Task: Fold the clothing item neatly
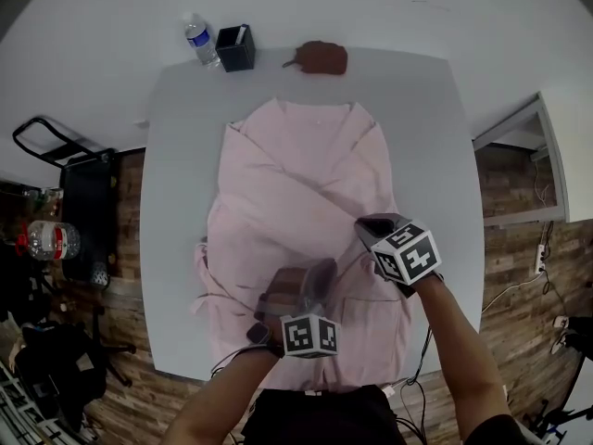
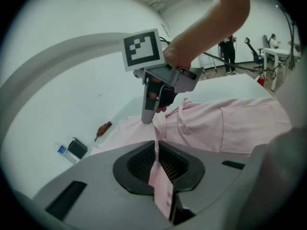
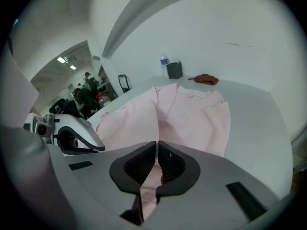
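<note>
A pink shirt [image 1: 296,184] lies spread on the pale grey table [image 1: 176,174], collar at the far end and its sides folded inward. My left gripper [image 1: 313,272] is over the shirt's near left part. In the left gripper view its jaws [image 2: 157,152] are shut on a thin fold of the pink cloth [image 2: 160,188]. My right gripper [image 1: 368,229] is at the shirt's near right part, and in its own view [image 3: 157,159] it is shut on pink fabric [image 3: 148,186] as well. Each gripper shows in the other's view: the right gripper [image 2: 154,102] and the left gripper [image 3: 72,135].
At the table's far edge stand a water bottle [image 1: 200,40], a black box [image 1: 235,48] and a brown object [image 1: 321,57]. A black cart [image 1: 74,170] and clutter sit on the wooden floor to the left. People stand far off [image 2: 229,51].
</note>
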